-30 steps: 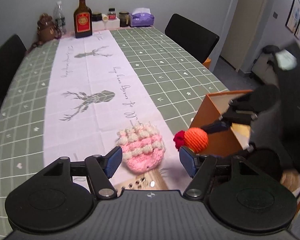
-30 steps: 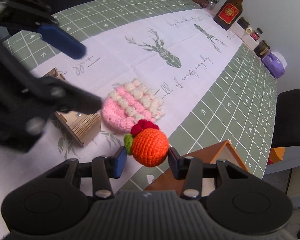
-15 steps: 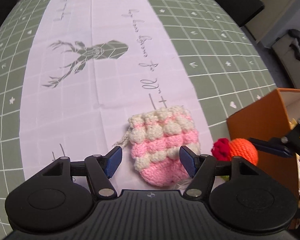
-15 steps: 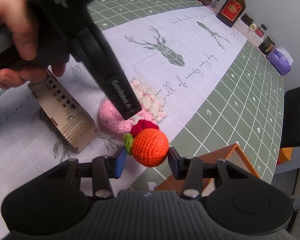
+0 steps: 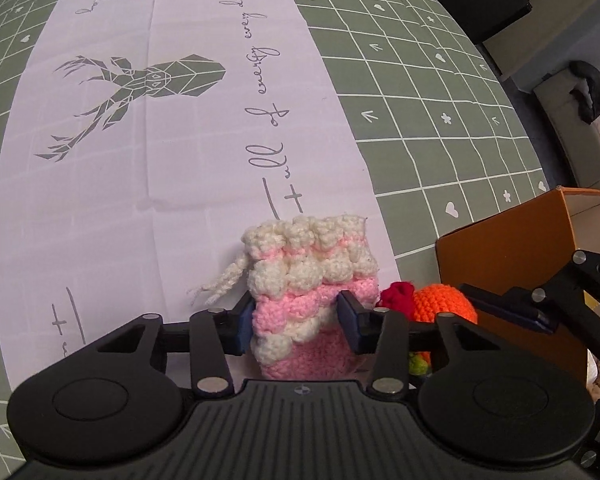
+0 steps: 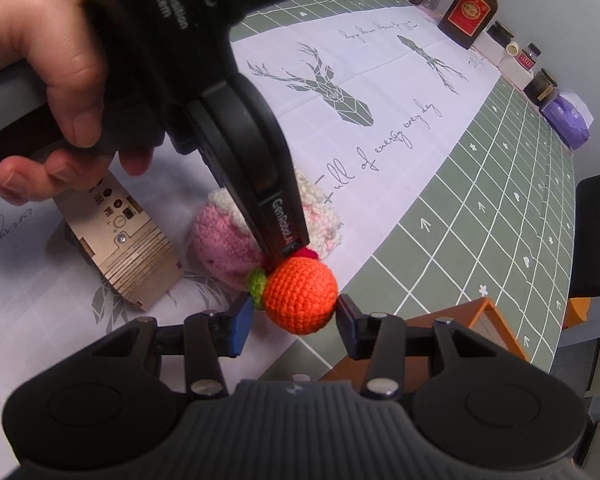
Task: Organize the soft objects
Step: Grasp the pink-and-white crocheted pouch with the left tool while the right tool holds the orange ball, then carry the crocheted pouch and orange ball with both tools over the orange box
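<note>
Now the left gripper (image 5: 296, 322) has dropped onto the pink crocheted pouch (image 5: 310, 292), jaws just closing on it; the right gripper (image 6: 292, 326) grips the orange crocheted ball (image 6: 300, 300), so both seem ready for the orange box (image 5: 512, 264).

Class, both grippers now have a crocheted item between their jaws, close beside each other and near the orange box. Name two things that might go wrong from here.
1. The left gripper, whose jaws have just been closing, pinches the pink-and-white pouch only low down; the soft yarn may sag or slip on lifting.
2. The right gripper holds the orange ball right against the left gripper's finger; they may bump.
</note>
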Available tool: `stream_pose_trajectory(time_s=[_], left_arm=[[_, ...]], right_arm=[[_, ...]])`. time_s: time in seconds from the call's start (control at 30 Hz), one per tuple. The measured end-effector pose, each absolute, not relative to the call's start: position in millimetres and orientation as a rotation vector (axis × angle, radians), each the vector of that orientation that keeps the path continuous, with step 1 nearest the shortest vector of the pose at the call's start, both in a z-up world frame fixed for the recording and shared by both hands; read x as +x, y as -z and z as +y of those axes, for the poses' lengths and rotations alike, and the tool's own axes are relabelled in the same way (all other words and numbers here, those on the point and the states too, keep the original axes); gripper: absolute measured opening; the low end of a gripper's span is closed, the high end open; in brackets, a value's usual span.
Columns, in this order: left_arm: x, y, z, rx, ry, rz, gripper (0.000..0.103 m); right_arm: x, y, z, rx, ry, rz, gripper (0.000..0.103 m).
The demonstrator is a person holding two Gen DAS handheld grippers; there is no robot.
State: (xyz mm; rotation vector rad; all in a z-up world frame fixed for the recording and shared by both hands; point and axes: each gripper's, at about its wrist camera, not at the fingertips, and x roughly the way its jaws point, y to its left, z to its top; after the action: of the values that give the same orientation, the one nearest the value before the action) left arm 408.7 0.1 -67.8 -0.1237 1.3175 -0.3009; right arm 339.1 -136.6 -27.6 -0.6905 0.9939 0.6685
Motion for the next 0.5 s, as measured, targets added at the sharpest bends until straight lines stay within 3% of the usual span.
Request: stream_pose_trajectory(time_s=[0.07,0.13,0.5], left_arm=[[406,63,0,-0.115,0.291,1.291,0.028],[402,57,1,-0.109,0.282,1.257,0.025],[358,-19,10,-0.059,0.253,1.0,0.023]], right_arm=[[339,28,-136,-0.692,-0.663,0.991,0.045],[338,28,-137,-0.691,-0.657,0.987,0.045],[318,-17,-147,-0.586,-0.635,0.893,0.045]])
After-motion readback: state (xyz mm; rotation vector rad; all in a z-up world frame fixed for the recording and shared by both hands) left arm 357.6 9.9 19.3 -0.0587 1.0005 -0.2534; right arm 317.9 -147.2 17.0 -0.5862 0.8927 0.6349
